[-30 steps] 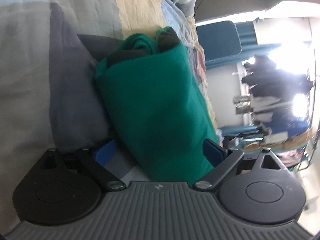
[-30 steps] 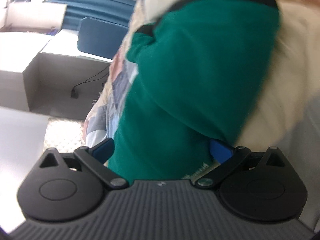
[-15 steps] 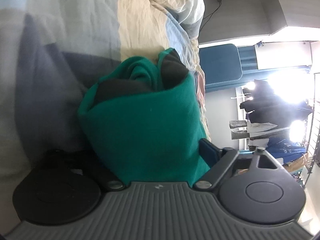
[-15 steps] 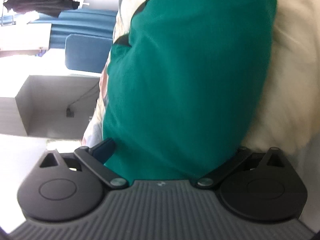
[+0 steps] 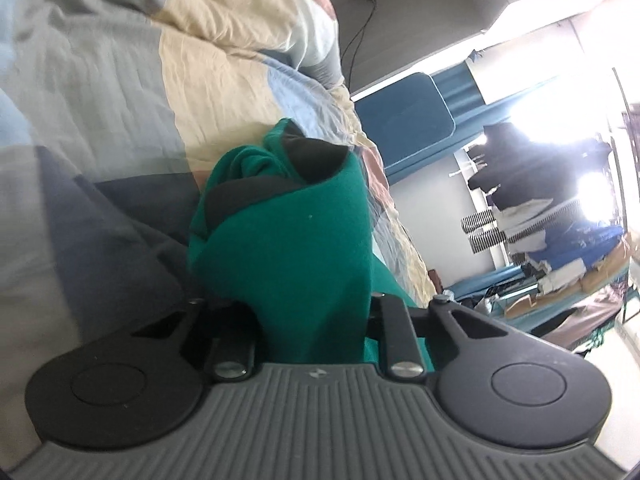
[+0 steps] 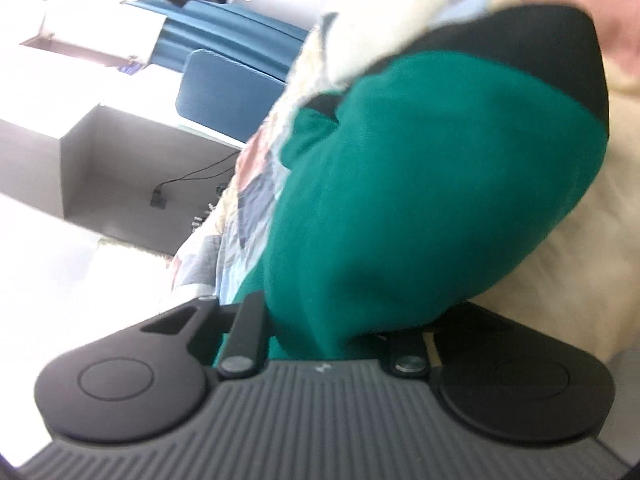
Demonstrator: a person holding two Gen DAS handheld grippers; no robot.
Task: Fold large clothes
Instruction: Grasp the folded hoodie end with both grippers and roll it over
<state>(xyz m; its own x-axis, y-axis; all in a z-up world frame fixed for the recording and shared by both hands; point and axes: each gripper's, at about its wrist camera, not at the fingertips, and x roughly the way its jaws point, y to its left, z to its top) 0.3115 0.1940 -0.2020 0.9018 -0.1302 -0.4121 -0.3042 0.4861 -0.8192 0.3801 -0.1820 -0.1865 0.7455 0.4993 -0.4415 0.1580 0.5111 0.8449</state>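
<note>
The left gripper (image 5: 312,320) is closing its jaws on a bunched end of the green garment (image 5: 288,248); the cloth is filling the narrow gap between the fingers, and the linkage arms are standing nearly parallel against it. The right gripper (image 6: 332,332) is likewise closing on the garment (image 6: 420,200), whose fabric is bulging out over the jaws and hiding the pads, so the cloth is being pinched on both ends.

The garment is lying rolled into a thick bundle on the patchwork quilt (image 5: 120,100), with black trim (image 5: 316,156) showing at its far end in the left view and a black band (image 6: 560,48) along its top in the right view. A dark grey cloth (image 5: 112,232) is lying just beside the bundle on the quilt. Beyond the bed, a blue chair (image 5: 404,116) is standing near the wall, and clothes (image 5: 516,168) are hanging by a bright window.
</note>
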